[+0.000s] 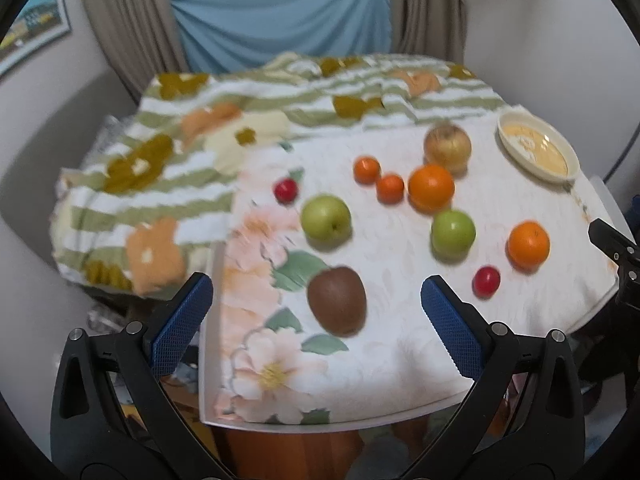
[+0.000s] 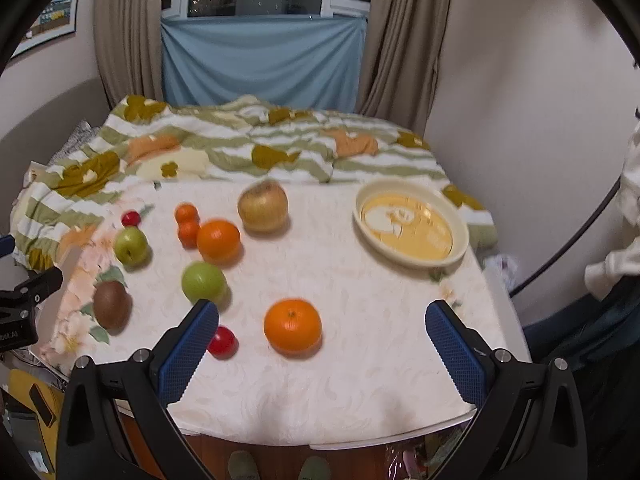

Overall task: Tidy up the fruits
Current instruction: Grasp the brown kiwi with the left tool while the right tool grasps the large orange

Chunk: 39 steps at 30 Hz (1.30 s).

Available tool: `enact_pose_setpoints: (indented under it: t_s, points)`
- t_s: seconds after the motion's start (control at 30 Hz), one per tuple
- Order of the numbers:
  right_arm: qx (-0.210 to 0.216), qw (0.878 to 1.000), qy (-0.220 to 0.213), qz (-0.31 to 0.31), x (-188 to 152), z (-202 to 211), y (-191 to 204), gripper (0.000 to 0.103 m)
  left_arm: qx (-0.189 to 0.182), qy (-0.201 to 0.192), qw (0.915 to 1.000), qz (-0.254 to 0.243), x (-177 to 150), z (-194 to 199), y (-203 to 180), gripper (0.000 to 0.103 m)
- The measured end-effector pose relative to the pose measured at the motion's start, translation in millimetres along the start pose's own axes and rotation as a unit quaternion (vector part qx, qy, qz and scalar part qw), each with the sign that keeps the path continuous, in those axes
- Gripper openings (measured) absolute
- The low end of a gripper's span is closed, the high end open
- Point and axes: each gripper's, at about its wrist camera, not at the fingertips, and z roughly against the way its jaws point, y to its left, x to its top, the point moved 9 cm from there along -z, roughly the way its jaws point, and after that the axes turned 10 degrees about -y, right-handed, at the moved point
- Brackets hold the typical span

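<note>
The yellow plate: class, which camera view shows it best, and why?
The right wrist view: the yellow plate sits whole and large, its inside visible. The left wrist view shows it smaller, near the right edge.

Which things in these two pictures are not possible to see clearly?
- Small red round fruit: right wrist view, partly behind the right hand-held gripper's blue finger.
- Cream shallow plate's printed pattern: blurred in both views.
- Wooden table base: mostly hidden under the white floral tablecloth.
- Left hand-held gripper: only its edge shows in the right view.
</note>
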Motion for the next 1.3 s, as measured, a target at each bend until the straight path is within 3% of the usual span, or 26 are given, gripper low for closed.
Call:
enact_pose_setpoints:
  t_s: [0.37, 0.47, 0.53, 0.77, 0.8, 0.83, 1.13, 1.3]
  points:
    - [-0.004, 0.999, 0.048, -0.008, -48.2, -42.1, 10.2, 0.103, -0.028, 0.055, 0.9980, -0.012, -41.3, -61.2, -10.9, 0.103]
    - [-0.008, 0.998, 0.060, -0.013, -55.5, -51.1, 11.0, 0.103, -0.035, 0.075, 0.9965, 0.012, -47.8, -74.4, -7.3, 0.103]
    - [-0.011, 0.998, 0.067, -0.017, -59.8, -56.3, 10.4, 0.103, -0.044, 0.087, 0.9948, 0.030, -51.3, -80.2, -4.4, 0.085]
    - [-0.018, 0.996, 0.082, -0.029, -65.2, -69.6, 8.8, 0.103, -0.073, 0.114, 0.9897, 0.047, -57.7, -97.6, -8.4, 0.078]
    - [-0.018, 0.996, 0.082, -0.031, -65.1, -71.4, 9.2, 0.103, -0.076, 0.119, 0.9887, 0.049, -58.9, -99.9, -9.9, 0.075]
    - [-0.018, 0.996, 0.083, -0.032, -65.3, -73.1, 9.5, 0.102, -0.078, 0.124, 0.9879, 0.051, -60.6, -100.5, -11.0, 0.065]
    - [0.005, 0.994, 0.101, -0.041, -65.1, -94.3, 17.5, 0.077, -0.084, 0.129, 0.9870, 0.047, -63.0, -101.8, -12.5, 0.061]
    - [0.010, 0.994, 0.103, -0.037, -61.7, -104.0, 20.3, 0.068, -0.082, 0.128, 0.9873, 0.047, -65.5, -99.4, -8.0, 0.061]
